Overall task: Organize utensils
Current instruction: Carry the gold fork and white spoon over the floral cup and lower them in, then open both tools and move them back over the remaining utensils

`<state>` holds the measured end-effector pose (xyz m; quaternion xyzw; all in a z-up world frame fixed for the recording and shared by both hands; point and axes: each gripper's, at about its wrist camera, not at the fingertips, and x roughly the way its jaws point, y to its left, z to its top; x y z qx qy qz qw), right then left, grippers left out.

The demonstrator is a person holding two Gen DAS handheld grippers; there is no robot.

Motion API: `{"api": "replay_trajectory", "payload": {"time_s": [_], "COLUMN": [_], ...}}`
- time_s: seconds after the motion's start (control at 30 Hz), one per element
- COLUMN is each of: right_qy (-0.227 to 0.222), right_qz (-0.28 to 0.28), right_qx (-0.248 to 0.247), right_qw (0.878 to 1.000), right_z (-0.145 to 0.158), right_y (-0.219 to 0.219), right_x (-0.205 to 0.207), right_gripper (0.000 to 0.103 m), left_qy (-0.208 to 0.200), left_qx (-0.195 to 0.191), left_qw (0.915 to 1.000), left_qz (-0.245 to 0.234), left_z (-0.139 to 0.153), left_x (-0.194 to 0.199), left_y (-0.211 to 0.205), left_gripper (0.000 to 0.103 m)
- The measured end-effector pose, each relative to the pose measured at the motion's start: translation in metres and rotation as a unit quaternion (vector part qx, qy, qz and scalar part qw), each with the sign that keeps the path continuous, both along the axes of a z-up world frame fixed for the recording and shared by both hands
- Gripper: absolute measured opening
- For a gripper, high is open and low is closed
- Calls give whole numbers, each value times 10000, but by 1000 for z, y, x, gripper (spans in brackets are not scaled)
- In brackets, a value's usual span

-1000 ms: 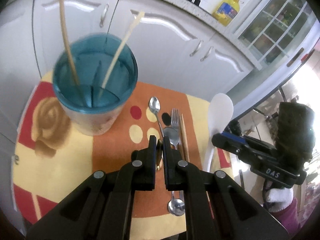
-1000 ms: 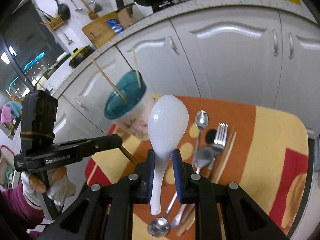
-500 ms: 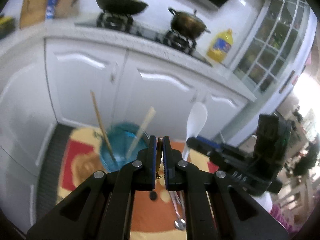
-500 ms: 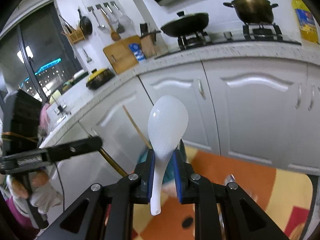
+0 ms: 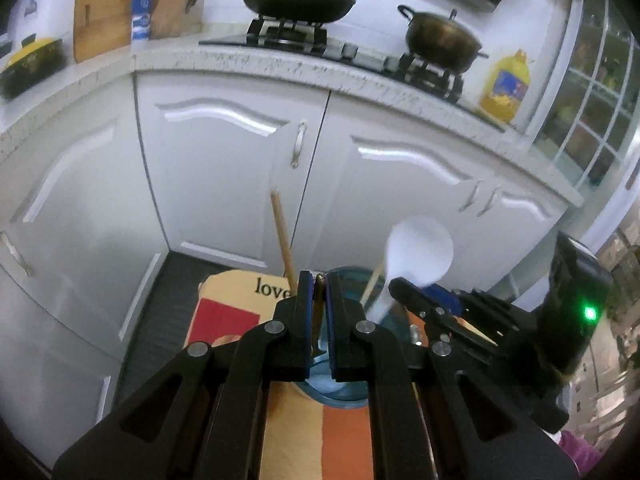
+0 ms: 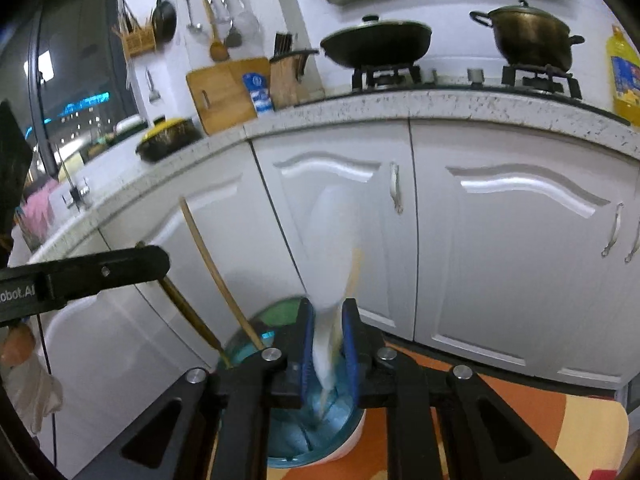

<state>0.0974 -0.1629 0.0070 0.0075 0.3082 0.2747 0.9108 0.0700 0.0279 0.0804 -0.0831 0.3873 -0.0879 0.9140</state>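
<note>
A blue-rimmed utensil cup stands on the orange and yellow mat, with wooden chopsticks leaning in it. My right gripper is right above the cup, its jaws a little apart around a blurred white plastic spoon that slides down between them. In the left wrist view my left gripper is shut on a thin brown stick, just over the cup. The white spoon and the right gripper show there at the right.
White kitchen cabinets rise behind the mat, under a speckled counter with a stove, wok and pot. A yellow oil bottle stands at the counter's right end. A cutting board leans at the left.
Both grippers have tilted up and moved over the cup. The white spoon now blurs and drops between the right gripper's loosened jaws towards the cup. The left gripper still holds its stick.
</note>
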Motion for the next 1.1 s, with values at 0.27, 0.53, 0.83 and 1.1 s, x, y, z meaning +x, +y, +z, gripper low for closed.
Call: {"api": "replay_trajectory", "payload": {"time_s": [0.27,0.53,0.83,1.1], "right_qy": [423,618,746,702], "right_qz": [286,263,71,-212], "right_qx": [-188,-96,45,-29], "right_qw": [9985,9977,9972,9973], "right_z": [-23,-18,-7,3], "right_y": [-1,-15,-35,-49], "right_x": [-8,-20,-42,-61], "right_gripper": [8,26,30,33], "left_qy": [328,478,371,234], "left_qx": [-60,-128,-70,130], "left_qw": [9994,9986,9990,9993], "left_qz": [77,173,258,265], "left_z": [-31,-38,-31,-24], "left_x": [6,6,-11,-33], "left_y": [-1,-6,-10,-28], "left_gripper": [4,9,37,39]}}
